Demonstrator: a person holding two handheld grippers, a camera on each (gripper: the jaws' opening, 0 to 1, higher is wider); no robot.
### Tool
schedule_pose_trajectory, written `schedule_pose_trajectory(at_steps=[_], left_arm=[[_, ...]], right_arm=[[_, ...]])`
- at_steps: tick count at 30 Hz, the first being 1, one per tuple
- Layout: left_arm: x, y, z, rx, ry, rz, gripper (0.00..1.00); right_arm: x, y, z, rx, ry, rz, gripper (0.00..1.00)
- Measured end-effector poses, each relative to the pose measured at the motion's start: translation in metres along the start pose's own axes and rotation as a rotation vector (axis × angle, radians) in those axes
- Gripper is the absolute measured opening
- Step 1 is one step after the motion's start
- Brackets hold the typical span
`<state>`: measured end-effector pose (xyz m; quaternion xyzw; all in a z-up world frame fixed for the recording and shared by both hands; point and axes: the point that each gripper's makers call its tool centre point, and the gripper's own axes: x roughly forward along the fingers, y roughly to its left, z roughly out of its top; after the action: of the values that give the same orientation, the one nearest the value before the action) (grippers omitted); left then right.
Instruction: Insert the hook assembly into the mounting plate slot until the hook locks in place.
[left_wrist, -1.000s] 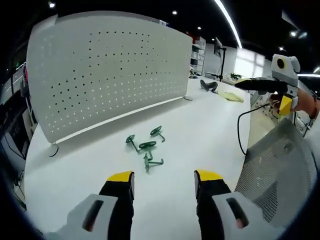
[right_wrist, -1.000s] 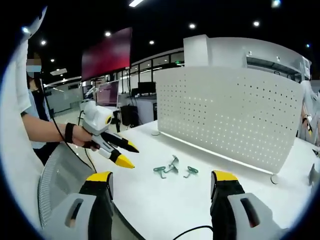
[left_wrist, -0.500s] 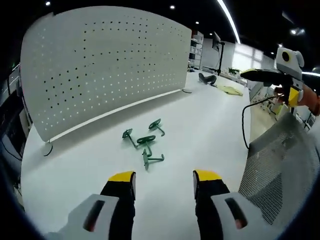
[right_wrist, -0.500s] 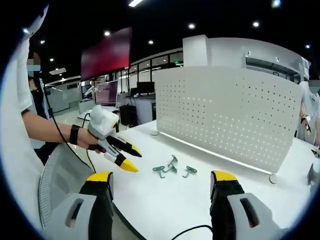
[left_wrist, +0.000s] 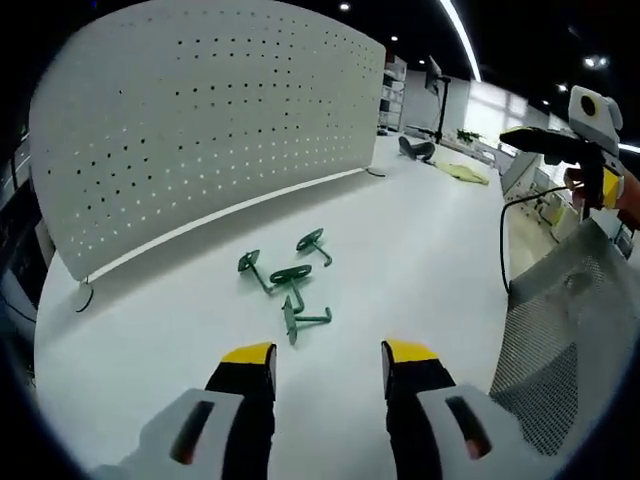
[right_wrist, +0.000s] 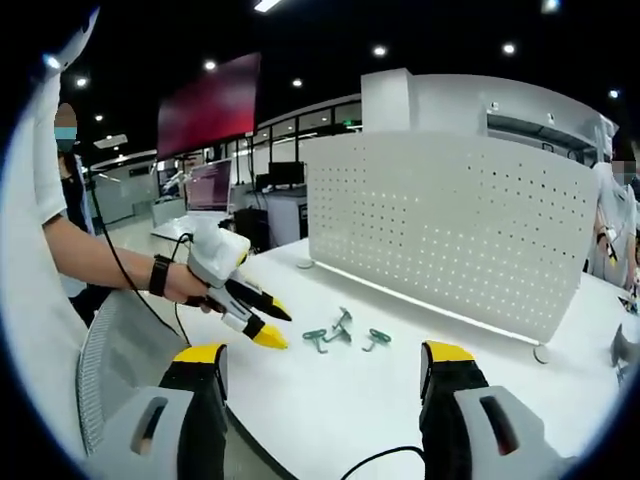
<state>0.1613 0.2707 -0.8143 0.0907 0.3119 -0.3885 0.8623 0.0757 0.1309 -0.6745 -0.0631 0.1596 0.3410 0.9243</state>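
Observation:
Several green hooks (left_wrist: 291, 283) lie loose in a small cluster on the white table (left_wrist: 400, 260), in front of the white perforated mounting plate (left_wrist: 200, 130) that stands upright on feet. My left gripper (left_wrist: 327, 352) is open and empty, a short way back from the hooks. From the right gripper view, the left gripper (right_wrist: 274, 326) hovers low just left of the hooks (right_wrist: 346, 331), and the plate (right_wrist: 450, 220) stands behind them. My right gripper (right_wrist: 323, 352) is open and empty, farther from the table; it also appears raised at the right (left_wrist: 560, 150).
A grey mesh chair back (left_wrist: 565, 340) stands against the table's near edge, also seen as the chair back (right_wrist: 120, 350). A black cable (left_wrist: 503, 250) hangs over that edge. A dark object (left_wrist: 415, 148) and a yellowish cloth (left_wrist: 462, 172) lie at the far end. A person's arm (right_wrist: 90, 260) holds the left gripper.
The left gripper has moved forward and lower toward the hooks; in the right gripper view it has slid right, nearer the cluster. The hooks lie as before. Both grippers stay open.

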Motion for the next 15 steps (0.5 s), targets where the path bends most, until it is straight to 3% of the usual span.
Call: schedule_pose_trajectory(at_steps=[15], left_arm=[[0.014,0.014,-0.003,-0.073,-0.004,0.045,0.35]], right_arm=[[-0.001,0.002,-0.001,0.0,0.01,-0.005,0.8]])
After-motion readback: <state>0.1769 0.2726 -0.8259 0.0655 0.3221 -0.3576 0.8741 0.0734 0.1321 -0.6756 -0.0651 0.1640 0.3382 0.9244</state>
